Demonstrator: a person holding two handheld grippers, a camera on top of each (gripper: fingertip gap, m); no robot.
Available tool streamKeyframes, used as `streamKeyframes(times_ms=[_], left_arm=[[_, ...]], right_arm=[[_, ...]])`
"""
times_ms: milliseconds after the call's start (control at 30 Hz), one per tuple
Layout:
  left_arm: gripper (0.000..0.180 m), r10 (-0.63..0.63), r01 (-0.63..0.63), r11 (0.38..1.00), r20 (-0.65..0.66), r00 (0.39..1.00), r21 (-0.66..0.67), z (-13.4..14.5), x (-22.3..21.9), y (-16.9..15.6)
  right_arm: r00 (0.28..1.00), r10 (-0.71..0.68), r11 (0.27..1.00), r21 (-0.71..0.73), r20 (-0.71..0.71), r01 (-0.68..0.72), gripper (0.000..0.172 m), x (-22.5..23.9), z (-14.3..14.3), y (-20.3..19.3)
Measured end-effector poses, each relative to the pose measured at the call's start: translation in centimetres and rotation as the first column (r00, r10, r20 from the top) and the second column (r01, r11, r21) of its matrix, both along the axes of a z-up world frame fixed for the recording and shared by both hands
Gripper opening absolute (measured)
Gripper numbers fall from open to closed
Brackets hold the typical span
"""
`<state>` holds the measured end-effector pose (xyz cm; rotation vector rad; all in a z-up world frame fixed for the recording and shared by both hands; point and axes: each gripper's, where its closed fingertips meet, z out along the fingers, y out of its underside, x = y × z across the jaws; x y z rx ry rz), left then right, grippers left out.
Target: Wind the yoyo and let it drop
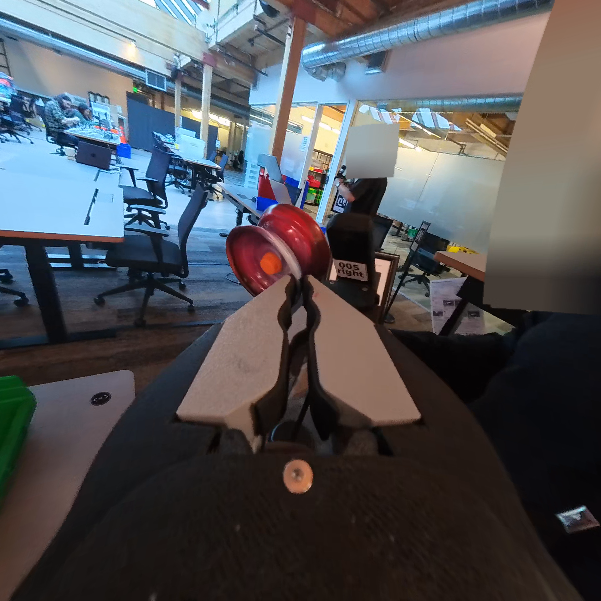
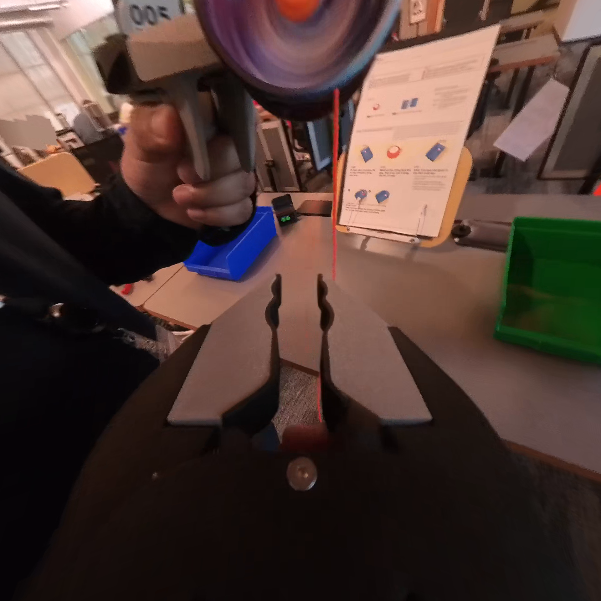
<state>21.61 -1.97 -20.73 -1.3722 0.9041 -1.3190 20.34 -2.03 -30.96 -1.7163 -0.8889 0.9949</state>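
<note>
A red yoyo with an orange hub is in the air right at the tips of my left gripper. That gripper is shut, its tips reach into the groove between the two halves, and it holds the yoyo there by the string. In the right wrist view the yoyo is blurred as if spinning, in front of the left gripper's fingers. A red string hangs straight down from it to my right gripper. It passes behind the right finger. The right gripper is open, with nothing between its pads.
A grey table lies below, with a blue bin at the left, a green bin at the right and an instruction sheet on a stand behind. A hand holds the left gripper. Office chairs and desks stand beyond. Tip to tip, the grippers are about 10 cm apart.
</note>
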Motion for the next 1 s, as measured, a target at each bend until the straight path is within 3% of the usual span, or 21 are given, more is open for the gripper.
streamKeyframes(times_ms=[167, 267, 333, 433, 533, 700, 800, 1000], left_arm=[[0.001, -0.004, 0.004, 1.000, -0.007, 1.000, -0.004, -0.3, 0.4, 0.0], [0.001, 0.007, -0.006, 1.000, -0.028, 1.000, 0.015, -0.5, 0.5, 0.1], [0.001, 0.005, -0.004, 1.000, -0.027, 1.000, 0.011, -0.3, 0.5, 0.2], [0.001, 0.001, -0.001, 1.000, -0.042, 0.999, 0.004, -0.5, 0.3, 0.3], [0.001, -0.020, 0.019, 1.000, -0.058, 0.998, -0.015, -0.8, 0.4, 0.1], [0.001, -0.029, 0.029, 1.000, -0.045, 0.999, 0.000, -0.2, 0.5, -0.2], [0.001, -0.027, 0.027, 1.000, -0.037, 0.999, 0.010, 0.5, 0.4, 0.0], [0.000, 0.073, -0.069, 0.995, -0.061, 0.995, 0.066, 0.6, -0.1, 2.0]], right_arm=[[0.999, -0.018, 0.998, -0.057, -0.031, 0.017, 0.026, 0.4, 0.1, 0.5], [0.995, -0.087, 0.996, -0.002, 0.044, 0.087, 0.000, 1.1, -0.4, 1.5], [0.995, -0.087, 0.996, 0.023, 0.039, 0.086, 0.000, 1.3, 0.3, 1.4], [0.998, -0.058, 0.998, 0.039, 0.008, 0.057, 0.014, 1.4, 2.0, 0.7], [0.992, -0.127, 0.989, 0.075, 0.015, 0.125, 0.019, 2.4, 2.8, 1.9], [0.978, -0.189, 0.982, 0.014, 0.090, 0.188, 0.011, 2.1, 0.1, 4.0], [0.977, -0.203, 0.978, 0.049, 0.057, 0.201, 0.000, 1.5, 0.1, 4.3], [0.989, -0.137, 0.990, 0.049, 0.055, 0.134, 0.000, -0.2, 0.3, 2.9]])
